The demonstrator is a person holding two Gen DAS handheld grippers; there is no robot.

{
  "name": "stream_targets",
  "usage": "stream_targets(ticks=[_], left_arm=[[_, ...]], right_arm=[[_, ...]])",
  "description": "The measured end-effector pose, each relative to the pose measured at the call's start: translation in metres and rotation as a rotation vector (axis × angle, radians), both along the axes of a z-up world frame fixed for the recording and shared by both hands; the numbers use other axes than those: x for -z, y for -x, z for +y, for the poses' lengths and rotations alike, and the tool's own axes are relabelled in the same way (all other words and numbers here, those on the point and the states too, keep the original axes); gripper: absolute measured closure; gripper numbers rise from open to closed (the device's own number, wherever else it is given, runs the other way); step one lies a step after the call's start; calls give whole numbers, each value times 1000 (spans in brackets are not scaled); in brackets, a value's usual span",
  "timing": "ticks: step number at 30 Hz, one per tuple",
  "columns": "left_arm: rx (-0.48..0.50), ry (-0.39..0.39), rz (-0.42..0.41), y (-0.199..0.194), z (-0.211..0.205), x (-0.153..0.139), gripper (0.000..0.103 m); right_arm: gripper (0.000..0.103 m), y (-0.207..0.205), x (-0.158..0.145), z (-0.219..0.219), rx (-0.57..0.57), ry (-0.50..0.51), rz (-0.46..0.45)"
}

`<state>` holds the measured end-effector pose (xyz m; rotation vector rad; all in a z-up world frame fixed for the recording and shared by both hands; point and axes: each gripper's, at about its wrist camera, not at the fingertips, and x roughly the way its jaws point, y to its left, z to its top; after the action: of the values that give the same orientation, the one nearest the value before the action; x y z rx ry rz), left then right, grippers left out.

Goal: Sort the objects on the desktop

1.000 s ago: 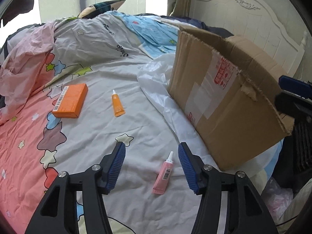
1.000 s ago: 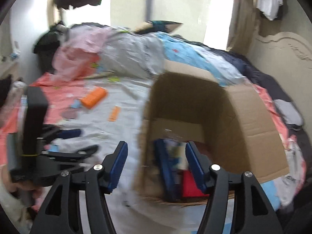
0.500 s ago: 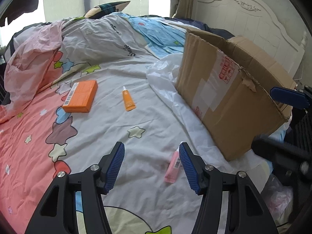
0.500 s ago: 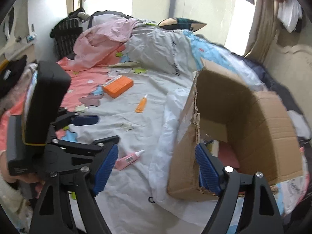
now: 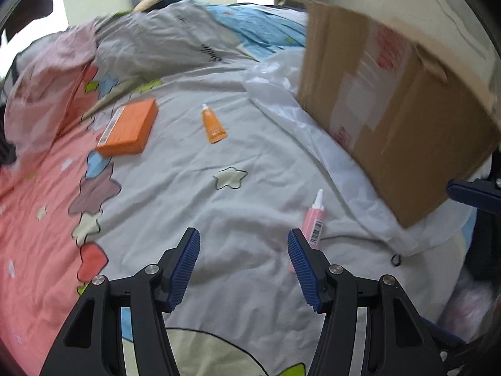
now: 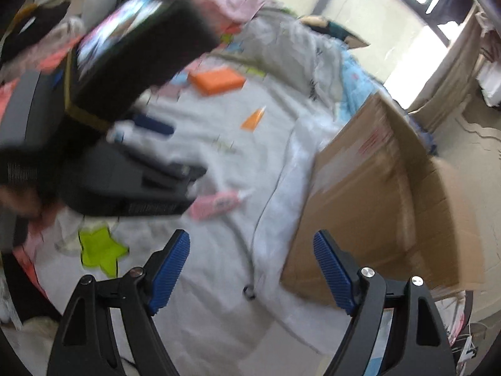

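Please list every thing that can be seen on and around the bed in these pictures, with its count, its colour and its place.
Orange box: one, orange, lying flat on the bedsheet, far left.
Orange tube: one, orange with a white cap, on the sheet right of the orange box.
Pink tube: one, pink with a white cap, on the sheet just past the left gripper's right finger.
Cardboard box: one, brown, on the right of the bed.
Plastic sheet: one, white, under the cardboard box.
Bedsheet: one, grey and pink with stars.
Headboard: one, white, behind the cardboard box.
Left gripper: one, black with blue pads, open, empty.
Right gripper: one, black with blue pads, open, empty.
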<state>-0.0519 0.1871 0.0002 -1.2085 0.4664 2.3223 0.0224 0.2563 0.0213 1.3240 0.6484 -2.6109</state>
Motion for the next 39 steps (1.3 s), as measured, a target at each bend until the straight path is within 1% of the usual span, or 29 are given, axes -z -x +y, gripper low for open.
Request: stream_targets(ticks=[2, 5, 8, 11, 15, 18, 24, 25, 26, 27, 28, 30, 33, 37, 39], left_arm=[[41, 24, 10, -4, 8, 6, 42], [104, 60, 31, -10, 21, 14, 42], [135, 79, 46, -10, 30, 19, 42], [145, 85, 46, -8, 35, 22, 42], [170, 90, 35, -7, 38, 24, 42], [223, 96, 28, -15, 43, 25, 42], [218, 98, -32, -7, 54, 37, 43], [216, 92, -40, -5, 55, 37, 44], [216, 83, -51, -4, 56, 37, 51], [216, 79, -60, -3, 55, 36, 61], [217, 76, -67, -3, 54, 36, 67], [219, 71, -80, -1, 53, 34, 84], [222, 61, -92, 0, 50, 30, 84], [228, 53, -80, -4, 49, 24, 84], [230, 51, -68, -6, 47, 16, 84]], right_arm=[[24, 1, 12, 11, 13, 20, -24], [24, 4, 30, 34, 48, 77, -70], [24, 6, 38, 53, 46, 217, -119], [24, 11, 47, 66, 43, 309, -167], [25, 11, 53, 73, 17, 351, -176], [24, 8, 56, 71, 11, 363, -170], [24, 6, 57, 74, 2, 379, -167], [24, 6, 56, 74, 2, 380, -168], [24, 6, 56, 75, 0, 384, -169], [24, 5, 56, 71, 6, 385, -168], [24, 4, 55, 67, 14, 386, -166], [24, 3, 55, 57, 30, 386, -164], [24, 1, 54, 42, 54, 387, -160], [24, 0, 53, 38, 57, 388, -160], [24, 0, 54, 39, 62, 392, -162]])
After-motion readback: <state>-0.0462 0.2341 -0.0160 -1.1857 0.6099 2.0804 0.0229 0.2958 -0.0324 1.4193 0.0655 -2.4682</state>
